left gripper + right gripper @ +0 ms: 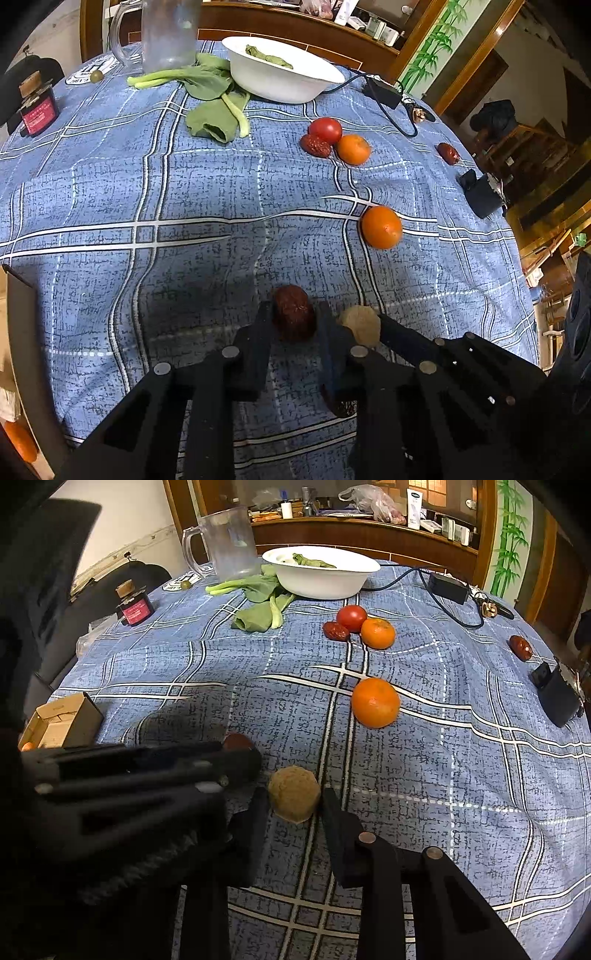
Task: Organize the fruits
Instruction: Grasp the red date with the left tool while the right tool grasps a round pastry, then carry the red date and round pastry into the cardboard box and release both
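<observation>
Left tool (293, 319): clamped on a red date (294, 313), long axis pointing away along the fingers.
Right tool (293, 805): spread, straddling a tan round fruit (294, 793) on the worktop (461, 760).
Count: two oranges, one tomato (351, 617), three dates.

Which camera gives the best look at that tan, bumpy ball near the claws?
The right wrist view: the tan ball sits whole between the right claw fingers. In the left wrist view the ball is partly hidden behind a left claw finger.
</observation>
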`<state>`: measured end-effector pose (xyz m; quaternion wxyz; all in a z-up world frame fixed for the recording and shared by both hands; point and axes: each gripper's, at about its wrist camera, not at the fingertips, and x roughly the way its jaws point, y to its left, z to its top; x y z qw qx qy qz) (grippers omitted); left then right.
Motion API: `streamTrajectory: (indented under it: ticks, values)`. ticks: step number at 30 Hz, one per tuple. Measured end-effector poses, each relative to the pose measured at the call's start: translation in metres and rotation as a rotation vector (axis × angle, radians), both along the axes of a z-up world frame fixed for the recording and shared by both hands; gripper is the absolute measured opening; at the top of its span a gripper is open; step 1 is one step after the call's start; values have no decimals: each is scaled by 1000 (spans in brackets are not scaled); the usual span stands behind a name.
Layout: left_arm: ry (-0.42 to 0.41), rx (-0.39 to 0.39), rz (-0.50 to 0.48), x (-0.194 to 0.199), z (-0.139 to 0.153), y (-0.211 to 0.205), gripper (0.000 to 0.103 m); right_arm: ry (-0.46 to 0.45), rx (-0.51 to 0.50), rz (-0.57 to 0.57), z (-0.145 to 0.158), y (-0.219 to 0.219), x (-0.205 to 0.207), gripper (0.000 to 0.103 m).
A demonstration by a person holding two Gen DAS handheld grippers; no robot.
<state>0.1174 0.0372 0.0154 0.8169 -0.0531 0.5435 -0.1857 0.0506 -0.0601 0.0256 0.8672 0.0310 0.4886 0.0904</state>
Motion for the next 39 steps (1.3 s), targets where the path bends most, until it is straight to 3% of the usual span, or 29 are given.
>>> streamTrajectory:
  ticks: [6, 12, 17, 21, 29, 32, 39]
  values:
    - [-12, -35, 45, -7, 12, 16, 22, -4, 36, -31, 12, -15, -13, 31]
    - [-58, -86, 105, -37, 45, 46, 22, -23, 89, -16, 37, -15, -38, 31]
    - [-98, -92, 184, -78, 74, 95, 22, -33, 160, 49, 59, 15, -62, 31]
    - [-121, -29, 271, -115, 86, 147, 22, -12, 230, 147, 69, 61, -78, 32]
    - [0, 50, 471, -179, 54, 261, 22, 92, 273, 379, 59, 167, -107, 32]
    - [37, 74, 503, -187, 40, 282, 22, 115, 250, 436, 50, 198, -115, 32]
    - [74, 113, 480, -188, 24, 292, 22, 111, 148, 492, 31, 241, -125, 32]
